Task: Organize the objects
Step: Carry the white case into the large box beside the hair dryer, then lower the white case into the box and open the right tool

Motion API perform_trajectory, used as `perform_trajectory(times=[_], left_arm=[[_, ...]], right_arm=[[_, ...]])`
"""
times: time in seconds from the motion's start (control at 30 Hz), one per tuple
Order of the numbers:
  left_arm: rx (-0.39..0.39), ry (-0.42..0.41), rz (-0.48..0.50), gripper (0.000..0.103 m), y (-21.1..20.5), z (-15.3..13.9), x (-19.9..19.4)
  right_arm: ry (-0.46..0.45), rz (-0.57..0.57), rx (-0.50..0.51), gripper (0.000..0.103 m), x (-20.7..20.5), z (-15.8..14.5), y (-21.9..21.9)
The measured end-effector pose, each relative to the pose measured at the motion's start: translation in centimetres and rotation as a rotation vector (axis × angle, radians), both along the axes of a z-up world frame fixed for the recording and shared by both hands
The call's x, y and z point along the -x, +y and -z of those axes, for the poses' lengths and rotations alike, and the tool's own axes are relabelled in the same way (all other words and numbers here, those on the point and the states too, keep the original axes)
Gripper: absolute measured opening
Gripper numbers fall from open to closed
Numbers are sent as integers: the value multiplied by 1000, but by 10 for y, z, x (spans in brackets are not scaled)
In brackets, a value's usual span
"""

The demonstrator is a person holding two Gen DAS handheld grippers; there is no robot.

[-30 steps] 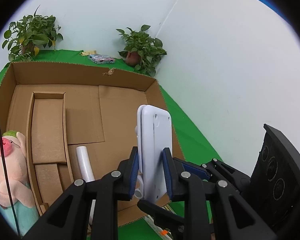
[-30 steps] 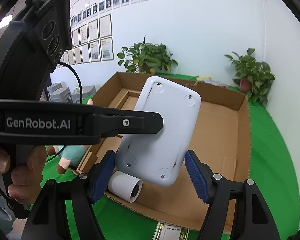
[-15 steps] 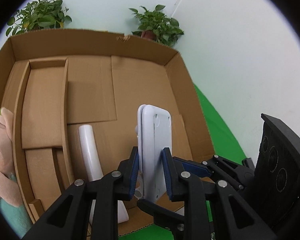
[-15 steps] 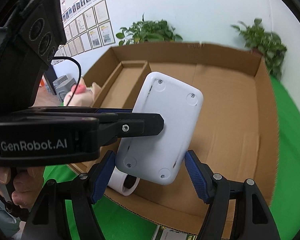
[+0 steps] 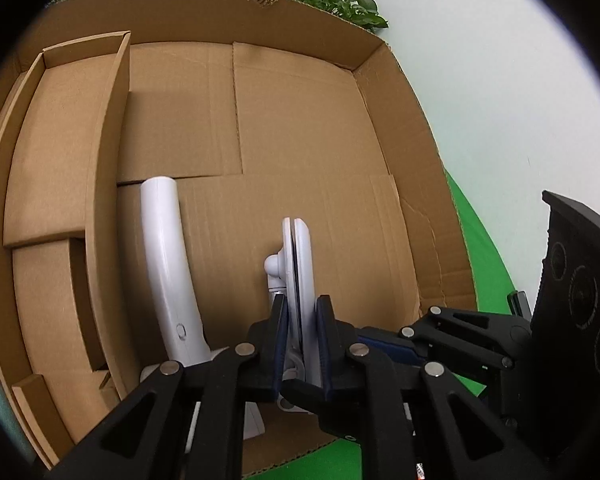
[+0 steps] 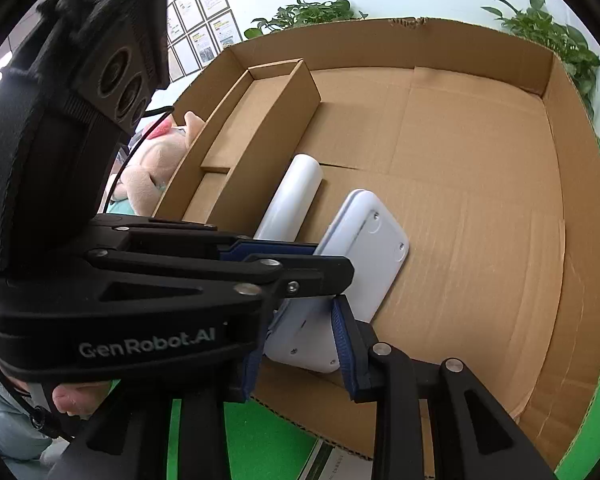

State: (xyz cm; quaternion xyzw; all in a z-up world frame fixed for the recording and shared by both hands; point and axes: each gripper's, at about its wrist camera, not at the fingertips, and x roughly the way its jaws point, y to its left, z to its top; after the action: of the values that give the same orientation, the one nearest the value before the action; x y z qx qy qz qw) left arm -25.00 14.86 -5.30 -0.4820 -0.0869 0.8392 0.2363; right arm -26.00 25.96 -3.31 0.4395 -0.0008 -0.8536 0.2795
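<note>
— Cardboard was all around the jaws: we had the white device (image 5: 298, 276) held on edge, low inside the cardboard box (image 5: 300, 128), because that big open section was where it belonged.

— And the left gripper (image 5: 302, 344)?

— Clamped flat on the device's thin faces, its blue pads pressing both sides. We gripped it that way to keep it upright over the box floor.

— We judged the right gripper (image 6: 300, 344) less certain. Its jaws had just been closing, with the device's lower corner between them — whether the pads truly pressed on it, we could not tell.

— Why both hands, then?

— Probably to steady the slab as it went down. Just left of the left jaws lay the white curved handle (image 5: 168, 264), beside the cardboard divider (image 5: 108, 184).

— So we kept the device clear of it?

— Near it, not touching, as far as we could see. Beyond the box's left wall sat the plush pig (image 6: 156, 160), still outside.
</note>
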Motion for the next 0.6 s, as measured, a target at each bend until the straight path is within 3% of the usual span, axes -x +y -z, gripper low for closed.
perform_trajectory(times=[0.17,0.3,0.6], left_arm=[[-48,-26,-16,13,-5,3,-2],[-38,-19,-17,16,-7,0,-9],[-42,117,-107,17,-56,-36,-36]], right_arm=[[-4,-1,-12,33,-5,3,0],[-21,18,-8,47,-6,6,5],[-97,68,94,60,1,15,28]])
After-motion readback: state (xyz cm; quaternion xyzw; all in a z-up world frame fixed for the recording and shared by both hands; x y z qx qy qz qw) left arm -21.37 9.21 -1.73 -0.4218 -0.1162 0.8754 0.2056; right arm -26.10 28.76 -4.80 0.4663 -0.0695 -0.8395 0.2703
